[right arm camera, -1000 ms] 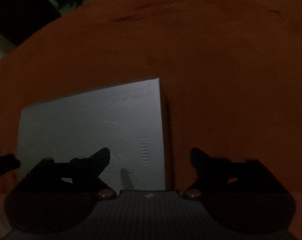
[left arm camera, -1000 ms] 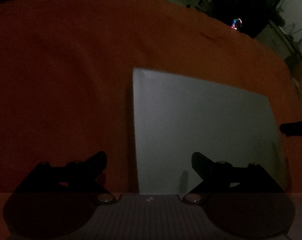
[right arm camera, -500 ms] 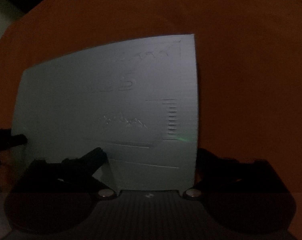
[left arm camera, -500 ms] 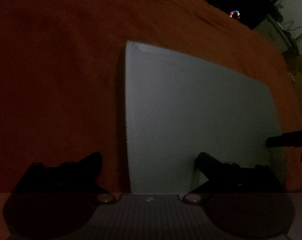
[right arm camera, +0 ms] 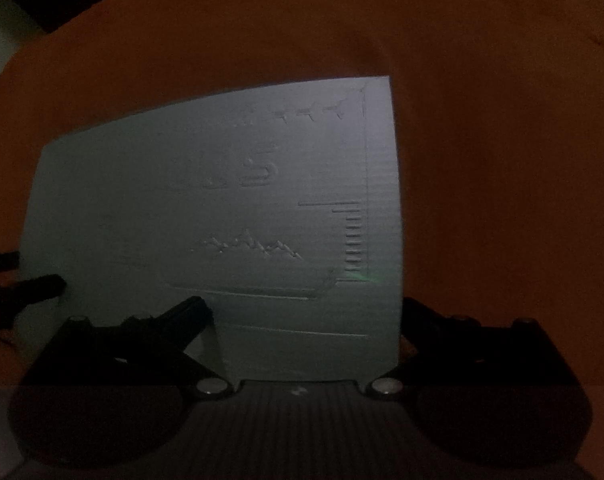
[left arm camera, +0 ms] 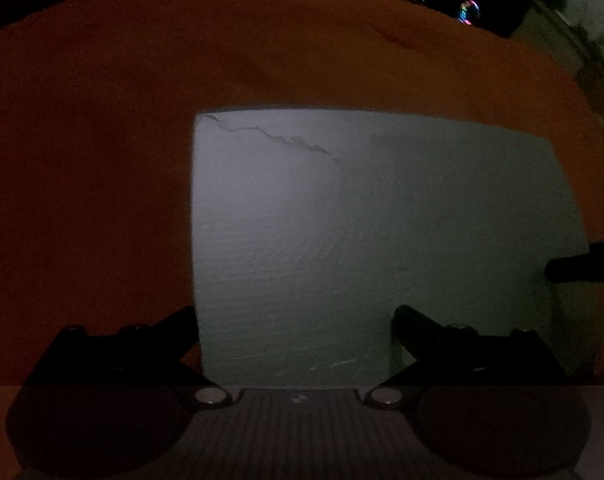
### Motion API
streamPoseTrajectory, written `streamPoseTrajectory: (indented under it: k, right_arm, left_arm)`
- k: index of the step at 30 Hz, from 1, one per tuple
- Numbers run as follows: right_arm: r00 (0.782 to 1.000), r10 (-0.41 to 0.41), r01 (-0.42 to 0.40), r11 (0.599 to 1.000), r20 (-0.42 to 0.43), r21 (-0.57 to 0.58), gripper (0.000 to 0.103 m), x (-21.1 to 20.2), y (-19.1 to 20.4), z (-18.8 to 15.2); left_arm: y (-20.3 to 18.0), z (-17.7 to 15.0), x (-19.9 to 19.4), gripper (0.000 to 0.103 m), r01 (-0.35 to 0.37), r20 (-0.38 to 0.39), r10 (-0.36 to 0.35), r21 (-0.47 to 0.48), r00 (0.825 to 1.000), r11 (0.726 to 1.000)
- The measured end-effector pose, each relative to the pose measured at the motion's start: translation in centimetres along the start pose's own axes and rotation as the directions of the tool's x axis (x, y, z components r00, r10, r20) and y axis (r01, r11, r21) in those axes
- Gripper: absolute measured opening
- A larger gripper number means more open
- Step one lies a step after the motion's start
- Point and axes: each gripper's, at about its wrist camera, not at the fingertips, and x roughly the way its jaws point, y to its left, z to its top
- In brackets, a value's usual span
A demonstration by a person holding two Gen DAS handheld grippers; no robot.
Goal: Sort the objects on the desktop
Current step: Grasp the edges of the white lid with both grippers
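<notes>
Dim scene, both wrist views. A pale grey flat board [left arm camera: 374, 240] lies on an orange cloth [left arm camera: 101, 160] that covers the work surface.

Left wrist view: the left gripper [left arm camera: 293, 320] points steeply down, its jaws having just been opening and now spread wide, clamped on nothing. The board's left edge runs just inside the left-hand finger, and the right-hand finger is over the board's face; whether either finger touches it cannot be told. A jagged crack crosses the board's far left corner. A dark fingertip of the other tool reaches in over the board's right edge.

Right wrist view: the right gripper [right arm camera: 302, 316] also stands wide apart after just opening, gripping nothing. The board's right edge lies just inside its right-hand finger. Embossed lines and marks cover the board's face here.
</notes>
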Motion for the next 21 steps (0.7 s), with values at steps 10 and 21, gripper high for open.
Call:
streamPoseTrajectory:
  k: [10, 21]
  right_arm:
    - [0.991, 0.017, -0.019, 1.000, 0.129, 0.012, 0.103, -8.1, -1.4, -1.0]
    - [0.986, 0.008, -0.006, 1.000, 0.169, -0.011, 0.103, -15.2, -2.3, -2.4]
  left_arm:
    - [-2.2, 1.0, -6.8, 0.102, 0.009, 0.080, -0.010, 0.012, 0.997, 1.000]
    - [-3.9, 2.1, -14.5, 0.102, 0.019, 0.119, -0.026, 0.058, 0.993, 0.998]
